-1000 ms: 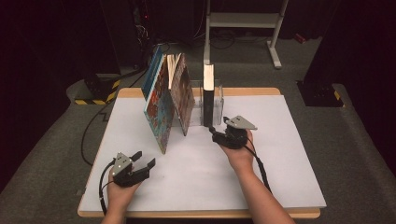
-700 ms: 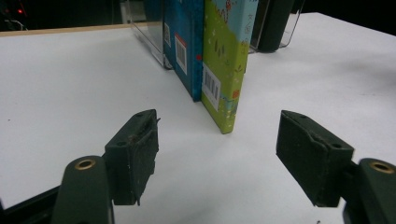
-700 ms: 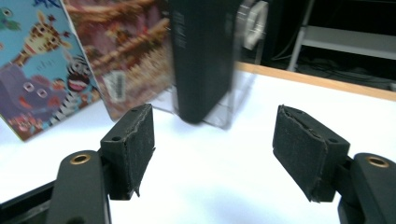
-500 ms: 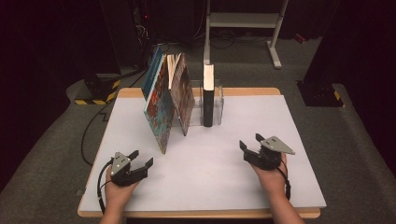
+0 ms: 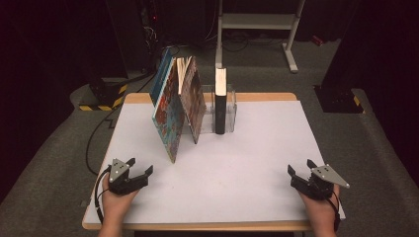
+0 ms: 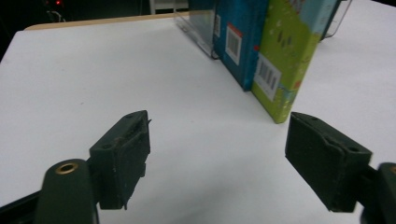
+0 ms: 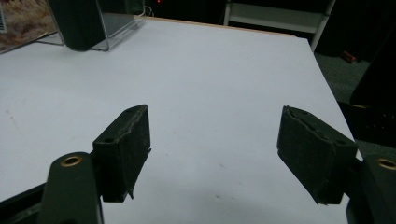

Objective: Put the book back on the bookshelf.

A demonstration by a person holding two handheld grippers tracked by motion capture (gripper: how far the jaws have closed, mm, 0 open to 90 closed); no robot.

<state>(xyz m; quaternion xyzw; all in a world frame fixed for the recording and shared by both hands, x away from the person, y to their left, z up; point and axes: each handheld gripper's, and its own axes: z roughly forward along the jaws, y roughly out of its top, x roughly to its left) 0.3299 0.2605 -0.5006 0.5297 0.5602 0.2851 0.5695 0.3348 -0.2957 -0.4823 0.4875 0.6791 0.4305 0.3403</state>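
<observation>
On the near edge of the tabletop [image 5: 257, 148], both grippers are resting apart from the books. The left gripper [image 5: 140, 169] is sitting at the near left corner with its fingers [image 6: 122, 154] spread and nothing between them; its jaws have just been opening. The right gripper [image 5: 300, 168] is sitting at the near right corner, fingers [image 7: 123, 149] likewise spread over bare tabletop, its jaws also having just been opening.

The books are standing at the far middle of the tabletop. A black book [image 5: 220, 101] is standing upright in a clear holder [image 5: 231, 111]. Two picture books [image 5: 170, 111] are leaning against each other just to the left of it, their lower edges on the tabletop.

Judged from this layout, the shelving appears largely complete: the black book is seated in the holder and neither gripper is carrying anything. What may be left is straightening the leaning pair, which are not upright.
</observation>
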